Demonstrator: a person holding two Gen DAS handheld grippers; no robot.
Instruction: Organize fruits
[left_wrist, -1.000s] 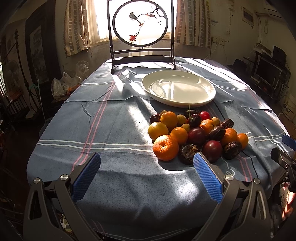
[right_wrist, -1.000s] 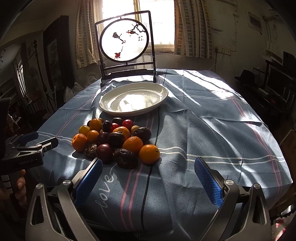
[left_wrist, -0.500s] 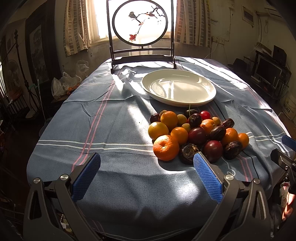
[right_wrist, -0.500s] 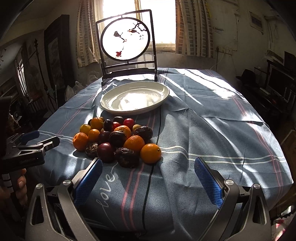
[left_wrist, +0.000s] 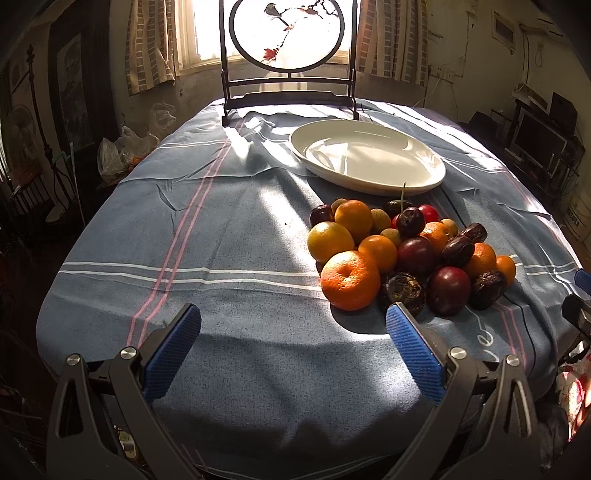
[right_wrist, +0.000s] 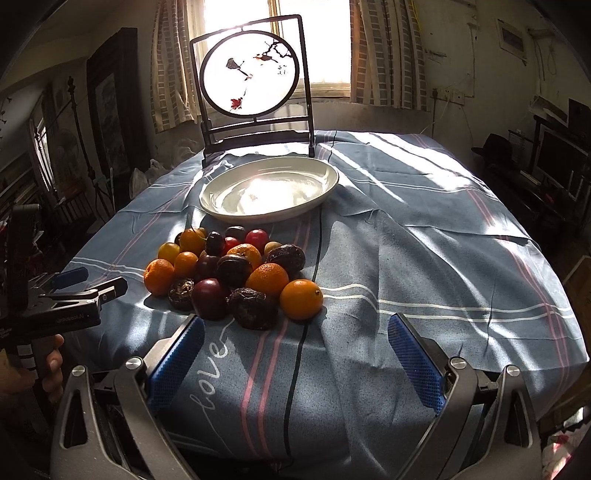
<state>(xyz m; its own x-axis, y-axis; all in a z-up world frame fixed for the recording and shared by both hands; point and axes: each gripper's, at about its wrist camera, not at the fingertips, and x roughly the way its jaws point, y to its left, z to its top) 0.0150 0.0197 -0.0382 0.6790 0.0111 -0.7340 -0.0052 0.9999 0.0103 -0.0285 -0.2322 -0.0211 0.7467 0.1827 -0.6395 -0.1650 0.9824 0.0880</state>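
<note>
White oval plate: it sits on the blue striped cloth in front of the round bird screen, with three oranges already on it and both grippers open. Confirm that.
One detail is wrong: the white oval plate holds no fruit. Both wrist views show the oranges in the pile of mixed fruit on the blue striped cloth. The round bird screen behind it and the open left gripper and right gripper are correct.

One white plate (left_wrist: 369, 162) is sitting on the desk. Seven orange citrus fruits (left_wrist: 350, 279) are lying in the pile, alongside five dark wrinkled fruits (right_wrist: 252, 307). One framed round screen (right_wrist: 249, 74) is standing behind. Smaller fruits are partly hidden, uncounted.
</note>
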